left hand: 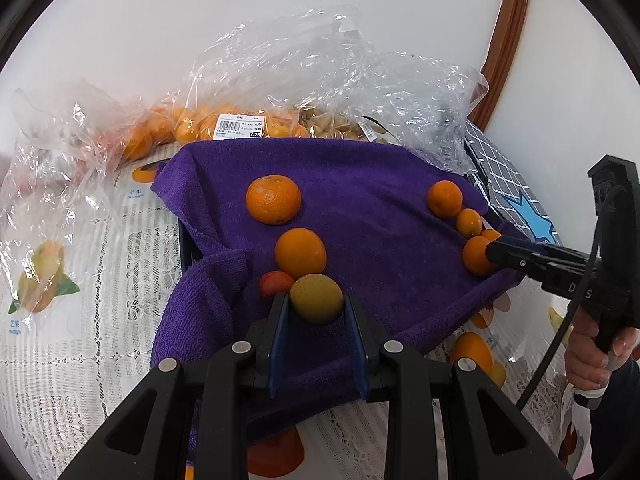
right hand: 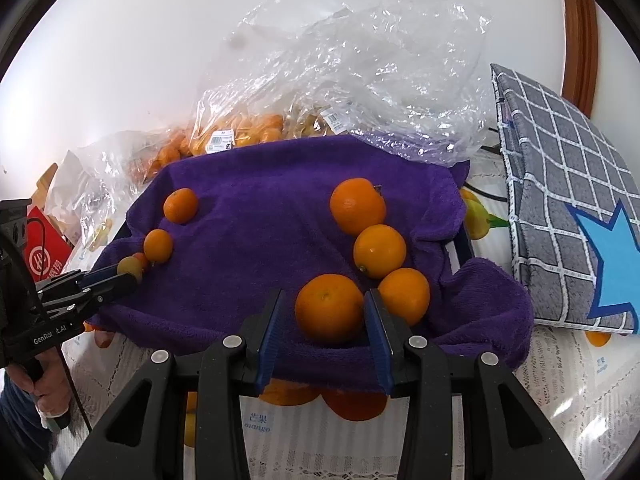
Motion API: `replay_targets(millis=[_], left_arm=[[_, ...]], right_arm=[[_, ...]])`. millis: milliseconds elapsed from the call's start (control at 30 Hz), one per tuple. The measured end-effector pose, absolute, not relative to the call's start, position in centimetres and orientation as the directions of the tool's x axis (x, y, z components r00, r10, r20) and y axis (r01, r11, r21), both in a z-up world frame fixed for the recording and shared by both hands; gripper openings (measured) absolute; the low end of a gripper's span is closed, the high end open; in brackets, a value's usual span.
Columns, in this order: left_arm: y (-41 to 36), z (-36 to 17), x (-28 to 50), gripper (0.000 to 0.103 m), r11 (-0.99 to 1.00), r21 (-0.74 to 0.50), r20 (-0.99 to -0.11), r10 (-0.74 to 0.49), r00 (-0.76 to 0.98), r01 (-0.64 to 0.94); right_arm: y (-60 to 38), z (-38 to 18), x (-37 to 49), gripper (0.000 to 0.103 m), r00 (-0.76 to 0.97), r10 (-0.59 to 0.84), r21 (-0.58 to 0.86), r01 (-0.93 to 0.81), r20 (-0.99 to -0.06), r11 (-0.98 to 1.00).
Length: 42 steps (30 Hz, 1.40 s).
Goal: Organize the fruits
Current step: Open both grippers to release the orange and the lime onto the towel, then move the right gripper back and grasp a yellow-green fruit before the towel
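My left gripper (left hand: 316, 312) is clamped on a small yellow-green fruit (left hand: 316, 298), low in the middle of the left wrist view, both pads pressed against its sides. A little red fruit (left hand: 274, 283) sits touching it on the left, and two oranges (left hand: 300, 253) line up above toward the centre of the frame. In the right wrist view, my right gripper (right hand: 326, 320) has an orange (right hand: 329, 309) between its pads; the right pad touches it, the left one shows a sliver of gap, so I cannot tell whether it is gripped. Three more oranges (right hand: 379, 251) curve up from it toward the upper right.

All the fruit lies on a purple towel (left hand: 360, 184) draped over a dark tray whose edge (right hand: 460, 248) peeks out at the right. Under that is a white lace-pattern tablecloth (left hand: 60, 380) printed with mangoes. Along the top of the towel, crumpled clear plastic bags (right hand: 360, 68) stand against a white wall (left hand: 200, 8); one with a price label (left hand: 239, 126) holds more oranges, another something pale brown. At the right, a grey checked cushion (right hand: 560, 184) with a blue star leans beside a brown wooden frame (left hand: 508, 40).
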<state>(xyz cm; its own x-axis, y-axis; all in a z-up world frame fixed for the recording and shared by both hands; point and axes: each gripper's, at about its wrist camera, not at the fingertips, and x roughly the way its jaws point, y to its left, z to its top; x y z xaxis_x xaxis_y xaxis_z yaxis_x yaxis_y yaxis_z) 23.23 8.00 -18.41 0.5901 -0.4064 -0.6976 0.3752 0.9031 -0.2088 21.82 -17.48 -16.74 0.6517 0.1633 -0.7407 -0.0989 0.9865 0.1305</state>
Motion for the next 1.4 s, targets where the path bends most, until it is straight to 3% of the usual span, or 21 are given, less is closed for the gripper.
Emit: replay_targets(millis=[300, 567, 1100, 1400], left_arm=[[7.8, -18.4, 23.1, 0.03, 0.906, -0.194, -0.697, -0.397, 0.597, 0.377], [7.6, -18.1, 22.3, 0.043, 0.913, -0.169, -0.684, -0.381, 0.623, 0.372], [8.7, -16.7, 17.6, 0.05, 0.935, -0.157, -0.631, -0.343, 0.696, 0.319], [10.6, -17.6, 15.2, 0.05, 0.951, -0.221, -0.639, -0.308, 0.705, 0.215]], right_arm=[[-17.9, -15.0, 20.6, 0.049, 0.691, 0.129, 0.1, -0.082, -0.711, 0.992], [-19.0, -13.5, 18.8, 0.049, 0.711, 0.105, 0.096, -0.053, -0.695, 0.994], [-16.9, -14.4, 15.8, 0.045, 0.677, 0.112, 0.037, -0.123, -0.727, 0.992], [-14.2, -16.7, 14.6, 0.043, 0.609, 0.268, 0.134, -0.258, -0.746, 0.957]])
